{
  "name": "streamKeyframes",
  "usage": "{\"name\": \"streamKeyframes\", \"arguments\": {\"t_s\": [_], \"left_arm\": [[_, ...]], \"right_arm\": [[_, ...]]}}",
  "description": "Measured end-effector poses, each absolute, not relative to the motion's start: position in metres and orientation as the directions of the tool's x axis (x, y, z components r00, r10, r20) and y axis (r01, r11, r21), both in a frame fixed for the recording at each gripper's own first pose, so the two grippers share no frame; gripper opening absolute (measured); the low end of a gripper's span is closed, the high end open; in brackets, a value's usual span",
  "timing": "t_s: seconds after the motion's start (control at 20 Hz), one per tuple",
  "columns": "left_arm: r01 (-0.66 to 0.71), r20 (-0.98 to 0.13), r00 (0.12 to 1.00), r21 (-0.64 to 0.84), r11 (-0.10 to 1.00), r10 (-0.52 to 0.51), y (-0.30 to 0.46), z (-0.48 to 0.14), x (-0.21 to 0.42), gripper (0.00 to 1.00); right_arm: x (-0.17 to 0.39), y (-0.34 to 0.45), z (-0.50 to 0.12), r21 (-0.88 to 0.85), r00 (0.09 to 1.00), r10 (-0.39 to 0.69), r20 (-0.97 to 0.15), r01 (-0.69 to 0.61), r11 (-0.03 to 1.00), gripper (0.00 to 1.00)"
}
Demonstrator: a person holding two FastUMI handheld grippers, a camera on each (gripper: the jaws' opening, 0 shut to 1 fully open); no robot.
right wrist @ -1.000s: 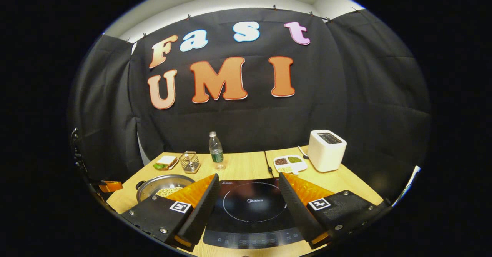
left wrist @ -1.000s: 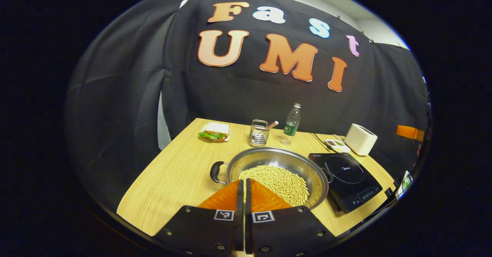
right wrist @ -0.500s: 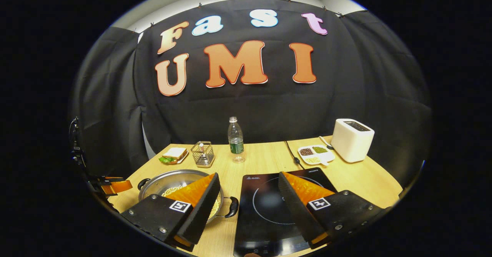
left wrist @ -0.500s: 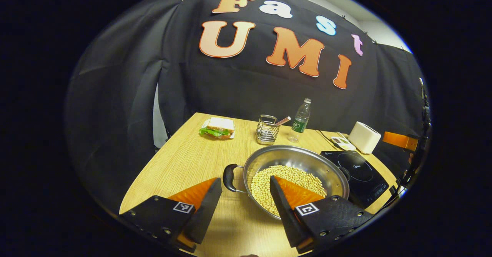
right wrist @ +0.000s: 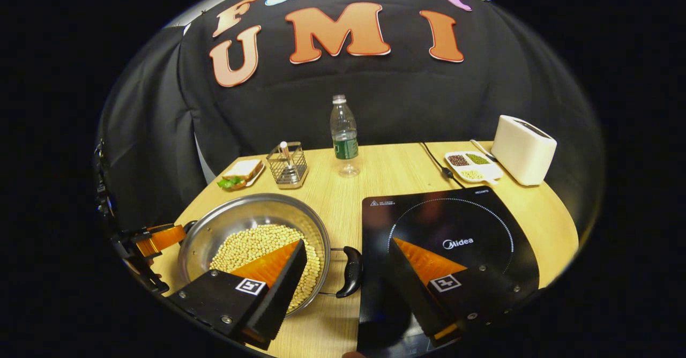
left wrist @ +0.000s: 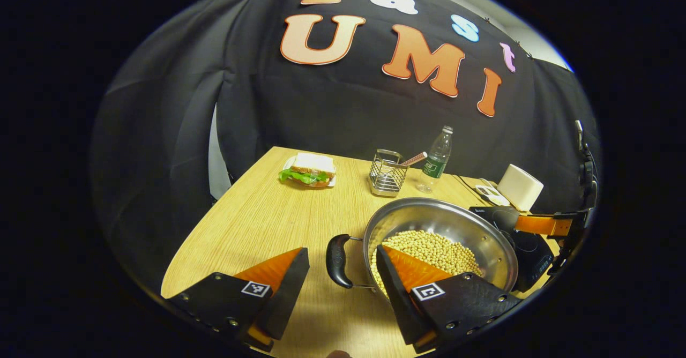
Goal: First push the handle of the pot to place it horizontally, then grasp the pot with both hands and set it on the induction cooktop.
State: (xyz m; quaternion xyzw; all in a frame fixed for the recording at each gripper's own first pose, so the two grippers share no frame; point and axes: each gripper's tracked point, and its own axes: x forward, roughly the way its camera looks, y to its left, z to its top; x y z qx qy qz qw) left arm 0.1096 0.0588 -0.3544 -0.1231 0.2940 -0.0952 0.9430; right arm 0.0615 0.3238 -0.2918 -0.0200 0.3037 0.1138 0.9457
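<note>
Wooden bench: both grippers, left and right, jaws apart, straddle the pot handles, ready to grasp.

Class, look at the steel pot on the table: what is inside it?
The pot holds a layer of pale yellow beans covering most of its floor. Anything beneath the beans cannot be seen, and the right hand-held gripper covers the near part.

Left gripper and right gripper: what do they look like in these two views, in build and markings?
Both are built alike. The left gripper and right gripper each have two wedge-shaped fingers mounted on black plates studded with screws. Each plate carries a small square black-and-white marker. In the right gripper view, the left gripper appears farther off at the left edge on a dark frame.
</note>
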Motion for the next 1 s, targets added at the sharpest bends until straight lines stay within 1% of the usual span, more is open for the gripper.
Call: {"name": "streamKeyframes", "arguments": {"t_s": [0.15,0.35,0.5,0.55,0.6,0.65,0.7,0.75,0.8,0.85,0.9,1.0], "left_arm": [[0.109,-0.546,0.796,-0.294,0.949,-0.261,0.054,-0.368,0.116,0.81],[0.120,-0.572,0.774,-0.291,0.949,-0.274,0.047,-0.381,0.120,0.81],[0.121,-0.585,0.763,-0.289,0.950,-0.275,0.045,-0.386,0.122,0.81],[0.121,-0.589,0.759,-0.291,0.949,-0.277,0.044,-0.388,0.121,0.81],[0.123,-0.593,0.754,-0.298,0.947,-0.284,0.042,-0.390,0.122,0.81],[0.134,-0.576,0.753,-0.338,0.932,-0.317,0.034,-0.386,0.121,0.80],[0.115,-0.588,0.753,-0.326,0.938,-0.296,0.039,-0.387,0.123,0.67],[0.113,-0.612,0.738,-0.301,0.947,-0.283,0.036,-0.390,0.117,0.54],[0.099,-0.623,0.738,-0.283,0.954,-0.261,0.038,-0.388,0.116,0.54],[0.086,-0.633,0.735,-0.272,0.959,-0.245,0.035,-0.388,0.114,0.51],[0.073,-0.639,0.733,-0.268,0.961,-0.234,0.037,-0.387,0.113,0.51],[0.045,-0.651,0.725,-0.283,0.958,-0.226,0.039,-0.384,0.104,0.49]], "right_arm": [[0.068,0.328,-0.312,0.029,0.765,0.195,-0.614,-0.225,0.974,0.96],[0.072,0.337,-0.323,0.042,0.745,0.214,-0.632,-0.243,0.969,0.96],[0.072,0.348,-0.330,0.081,0.716,0.245,-0.654,-0.256,0.963,0.94],[0.071,0.346,-0.331,0.071,0.715,0.239,-0.657,-0.257,0.964,0.93],[0.074,0.343,-0.331,0.059,0.723,0.233,-0.651,-0.258,0.964,0.89],[0.073,0.339,-0.333,0.044,0.725,0.220,-0.652,-0.253,0.966,0.87],[0.075,0.334,-0.333,0.034,0.733,0.206,-0.649,-0.242,0.970,0.79],[0.071,0.334,-0.328,0.048,0.730,0.213,-0.649,-0.240,0.969,0.67],[0.073,0.335,-0.329,0.044,0.731,0.216,-0.647,-0.247,0.968,0.59],[0.075,0.334,-0.330,0.048,0.731,0.212,-0.649,-0.239,0.970,0.57],[0.074,0.334,-0.329,0.059,0.722,0.212,-0.659,-0.232,0.971,0.52],[0.073,0.335,-0.328,0.077,0.705,0.240,-0.668,-0.255,0.964,0.46]]}}
